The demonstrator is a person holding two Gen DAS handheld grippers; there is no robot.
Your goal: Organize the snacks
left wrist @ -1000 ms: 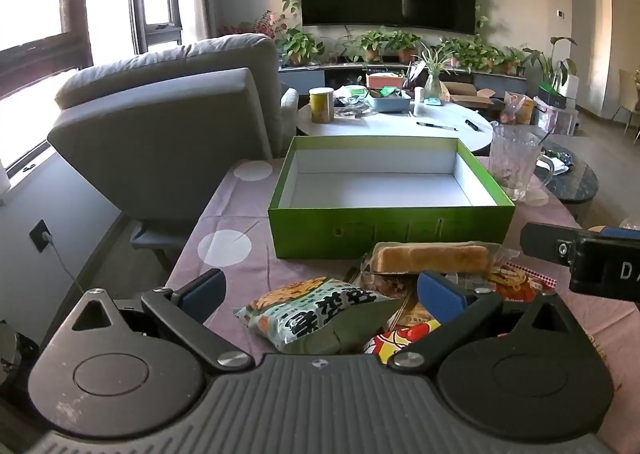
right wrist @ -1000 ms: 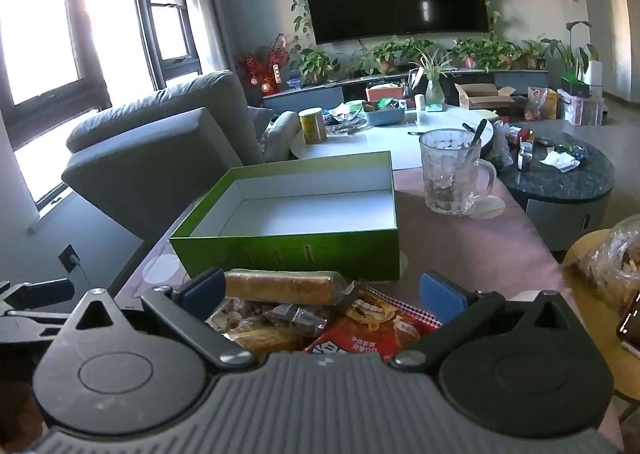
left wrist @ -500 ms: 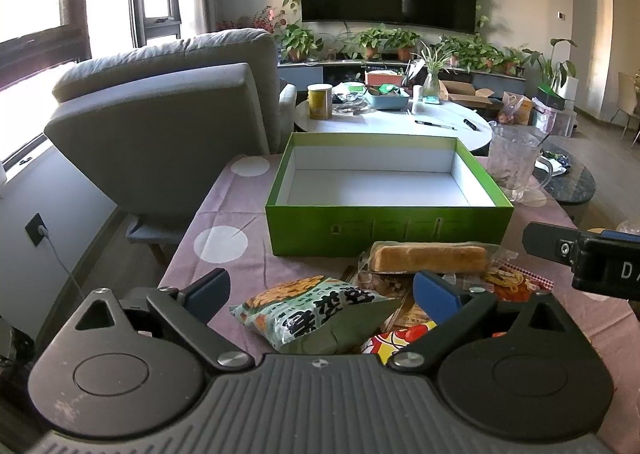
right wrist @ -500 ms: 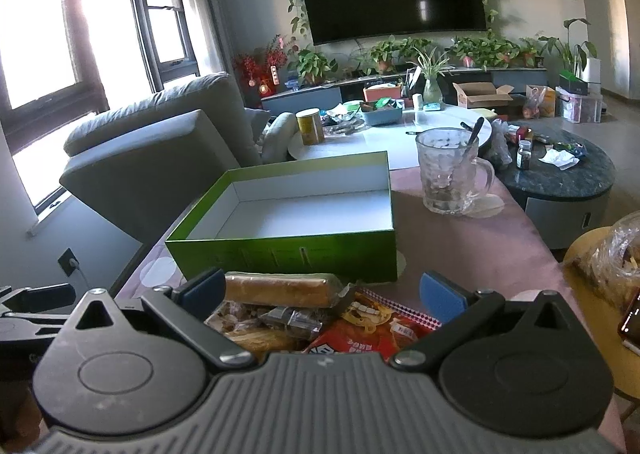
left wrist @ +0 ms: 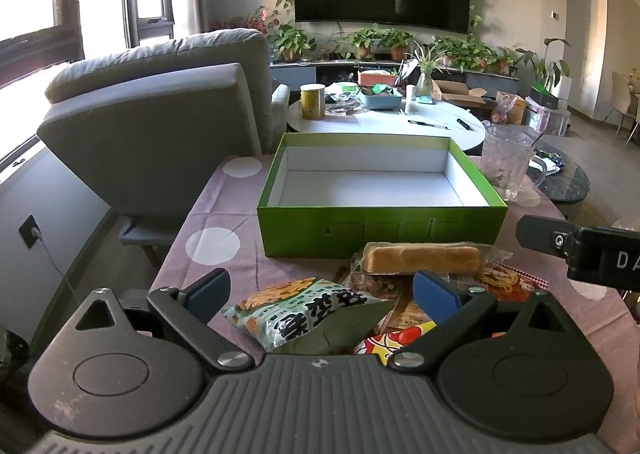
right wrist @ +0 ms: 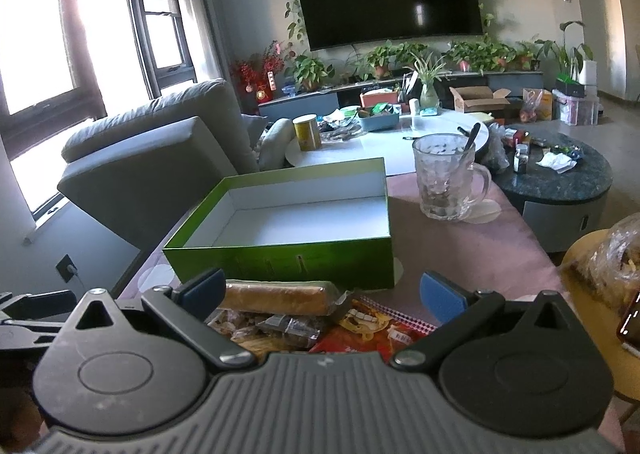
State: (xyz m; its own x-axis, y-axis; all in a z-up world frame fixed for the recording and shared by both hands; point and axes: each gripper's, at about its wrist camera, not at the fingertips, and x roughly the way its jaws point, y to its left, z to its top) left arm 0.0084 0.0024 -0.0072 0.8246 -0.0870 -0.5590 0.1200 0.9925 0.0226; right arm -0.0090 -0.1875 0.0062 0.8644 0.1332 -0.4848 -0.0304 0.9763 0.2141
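- Hovering with jaws spread wide, the left gripper holds nothing; its blue pads stand a shade closer together than a second ago.
- Between those pads, low on the cloth, lies the green bag, untouched, in the same spot as before.
- Just right of the bag and under the right pad sits the rest of the snack pile: a yellow-red pack and a wrapped bread bar on top at the far side.
- Beyond the pile stands the green box, open, white inside, with no snack in it, as in the earlier frame.
- At the right edge of the left view pokes in the other tool's black finger; it has not shifted.
- The right gripper is equally wide and grips nothing; its view has hardly changed.
- Ahead of its pads lie the bread bar, a clear pack of dark pieces and a red pack.
- Past them is the box, and further right a glass mug with a spoon, on the pink tablecloth.
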